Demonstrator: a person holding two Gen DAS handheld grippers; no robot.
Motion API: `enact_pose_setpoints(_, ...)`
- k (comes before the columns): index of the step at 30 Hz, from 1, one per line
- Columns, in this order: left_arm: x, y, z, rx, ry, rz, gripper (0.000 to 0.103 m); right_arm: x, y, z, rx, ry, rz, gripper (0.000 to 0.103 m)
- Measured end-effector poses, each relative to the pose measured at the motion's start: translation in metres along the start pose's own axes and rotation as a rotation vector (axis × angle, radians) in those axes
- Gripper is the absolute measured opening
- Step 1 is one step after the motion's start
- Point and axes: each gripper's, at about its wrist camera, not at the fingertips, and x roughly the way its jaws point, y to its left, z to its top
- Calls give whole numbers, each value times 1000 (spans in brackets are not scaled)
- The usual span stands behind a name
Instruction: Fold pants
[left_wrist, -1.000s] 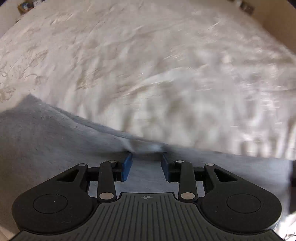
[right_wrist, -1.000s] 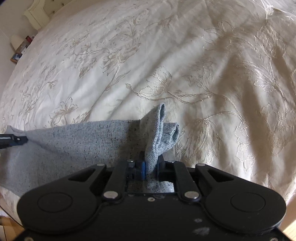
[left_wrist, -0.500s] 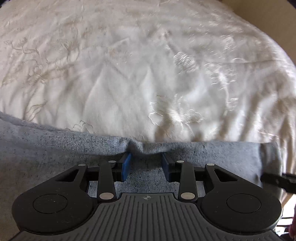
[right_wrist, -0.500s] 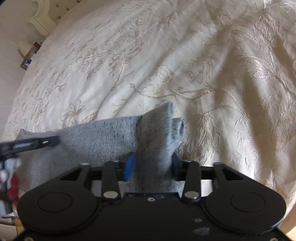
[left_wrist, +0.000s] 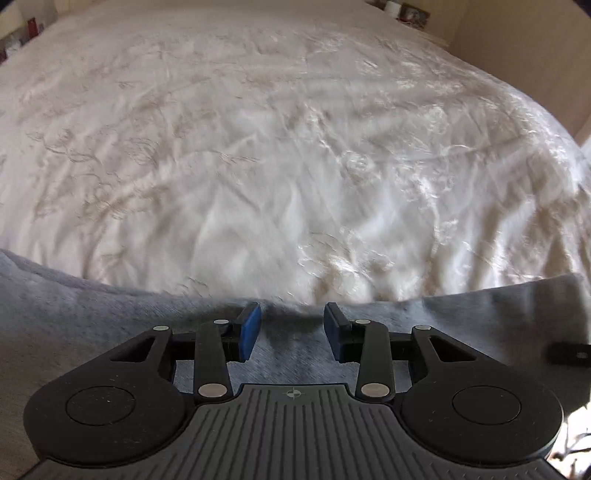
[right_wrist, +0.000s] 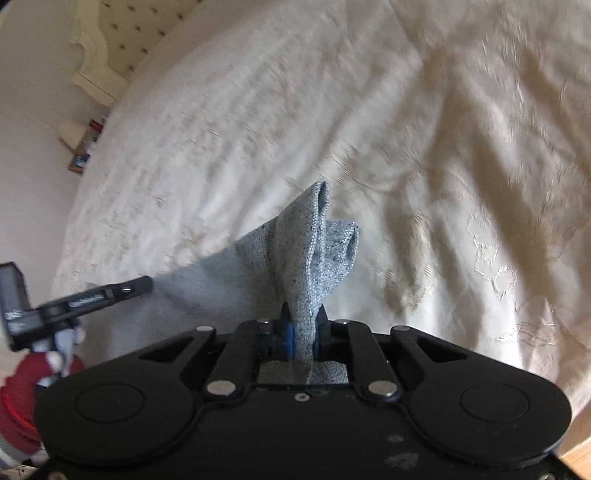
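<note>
**Soft grey pants, held at one end**

The grey pants (left_wrist: 110, 325) lie along the bottom of the frame, on the white bed (left_wrist: 295, 166). The left gripper (left_wrist: 291, 332) has its fingers spread wide over the cloth edge. The right gripper (right_wrist: 303, 332) has its fingers pinching a bunched corner of the pants (right_wrist: 314, 251). The cloth looks soft, light and floppy, so I think it is best to hold it by edges and corners.
</note>
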Motion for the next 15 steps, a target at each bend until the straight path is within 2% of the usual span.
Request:
enact_pose_setpoints(5,42,2,7,-20,97,22,37,-26,22,0,-9,-43,32,11)
enact_pose_setpoints(7,41,3,11,-13,93,13,37,-32,31,1,-6,-56,53,11)
enact_pose_setpoints(12,-6,4,4,-5,-12,3,37,-44,50,4,-9,-78,58,11)
enact_pose_setpoints(15,-25,2,-21,17,-5,-9,37,-51,57,6,8,-92,52,11)
